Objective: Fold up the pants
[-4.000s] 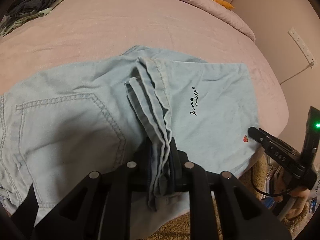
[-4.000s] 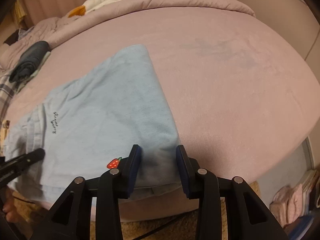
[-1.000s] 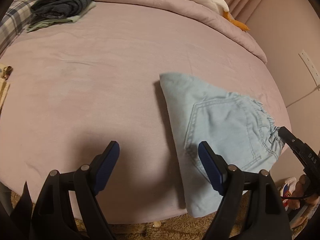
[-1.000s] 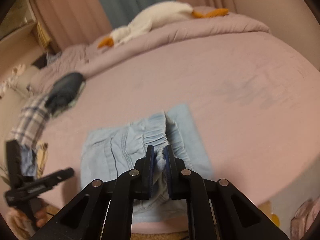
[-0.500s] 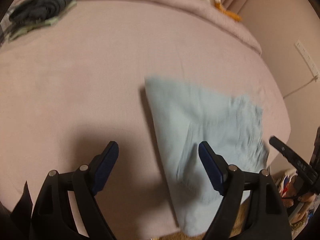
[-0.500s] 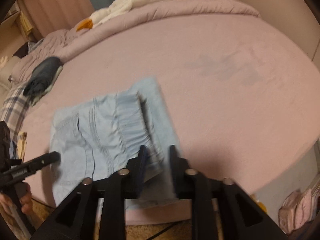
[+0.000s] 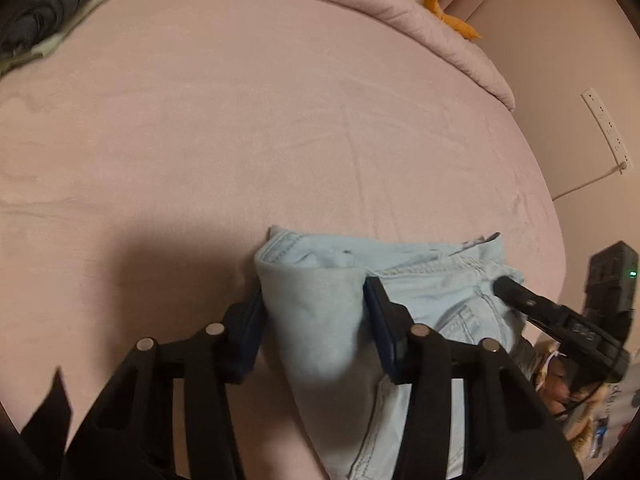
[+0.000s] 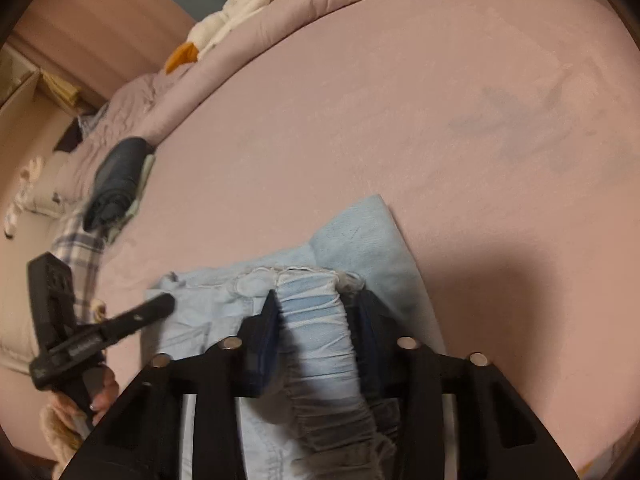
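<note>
Both grippers straddle the folded pants at the near edge of the bed.

Left gripper [image 7: 316,320] has its jaws apart, with the folded corner of the light blue pants [image 7: 320,320] filling the gap and touching both blue pads; whether it pinches the cloth I cannot tell. Right gripper [image 8: 316,328] likewise stands part-open around the gathered elastic waistband [image 8: 316,320], pads against the fabric on either side. Beyond, the folded bundle lies on the pink bed sheet [image 7: 280,120]. Farther off sit dark folded clothes [image 8: 118,176], and at the far edge a white plush goose [image 8: 240,4] rests on the rolled duvet [image 7: 400,12].
</note>
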`<state>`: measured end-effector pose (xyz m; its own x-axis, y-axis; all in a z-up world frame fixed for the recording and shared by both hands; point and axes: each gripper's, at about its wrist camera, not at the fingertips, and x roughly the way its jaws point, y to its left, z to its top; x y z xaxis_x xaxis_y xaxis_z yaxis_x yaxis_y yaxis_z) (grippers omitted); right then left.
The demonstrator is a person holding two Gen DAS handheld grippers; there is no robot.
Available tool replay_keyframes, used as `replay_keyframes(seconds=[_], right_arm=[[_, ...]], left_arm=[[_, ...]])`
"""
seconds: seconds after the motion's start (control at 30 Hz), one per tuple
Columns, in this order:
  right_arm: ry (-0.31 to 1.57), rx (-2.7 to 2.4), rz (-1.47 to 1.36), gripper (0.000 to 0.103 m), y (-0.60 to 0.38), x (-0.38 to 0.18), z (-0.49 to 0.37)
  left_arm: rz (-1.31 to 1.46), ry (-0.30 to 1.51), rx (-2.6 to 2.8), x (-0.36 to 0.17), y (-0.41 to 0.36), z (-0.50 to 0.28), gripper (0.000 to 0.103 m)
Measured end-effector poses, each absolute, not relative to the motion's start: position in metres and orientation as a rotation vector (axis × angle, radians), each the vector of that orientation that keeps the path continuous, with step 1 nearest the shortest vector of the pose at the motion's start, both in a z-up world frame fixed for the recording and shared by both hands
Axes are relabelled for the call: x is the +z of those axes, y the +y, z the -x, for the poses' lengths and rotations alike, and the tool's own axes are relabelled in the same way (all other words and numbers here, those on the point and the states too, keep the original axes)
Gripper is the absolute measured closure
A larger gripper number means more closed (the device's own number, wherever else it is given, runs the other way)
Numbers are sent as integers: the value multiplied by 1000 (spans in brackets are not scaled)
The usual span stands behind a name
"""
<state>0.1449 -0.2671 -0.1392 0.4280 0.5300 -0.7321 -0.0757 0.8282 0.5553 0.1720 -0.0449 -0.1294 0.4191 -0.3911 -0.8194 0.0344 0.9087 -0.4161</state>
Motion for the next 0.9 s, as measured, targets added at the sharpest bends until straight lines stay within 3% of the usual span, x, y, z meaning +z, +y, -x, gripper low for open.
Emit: replay_keyframes(seconds=[0.17,0.27,0.47,0.57,0.63,0.7,0.9], right_arm=[[951,322,-350,76,-271,-99,-111],[968,270,-290,78,-276,-110,-115],[1028,245,-354,78,-287,-135,-126],[1046,247,-364,65,-294,-127,-118],[1024,230,-368,51,-299,-118,-108],[990,218,-354,50,-305,-107,-92],[1050,275,-395,49,-309,-120,-67]], left_arm=[[364,1086,-304,-115,-52,-171,64],[259,1092,-267,-126,-66,-177,63],[218,1090,-224,-138,-71,-178,53],[249,1095,-204,-124,-65,-164,47],[287,1089,-232,-117,-61,-147,40],[313,1081,-267,-113,-58,-124,36],[403,1188,-354,-136,-65,-71,37]])
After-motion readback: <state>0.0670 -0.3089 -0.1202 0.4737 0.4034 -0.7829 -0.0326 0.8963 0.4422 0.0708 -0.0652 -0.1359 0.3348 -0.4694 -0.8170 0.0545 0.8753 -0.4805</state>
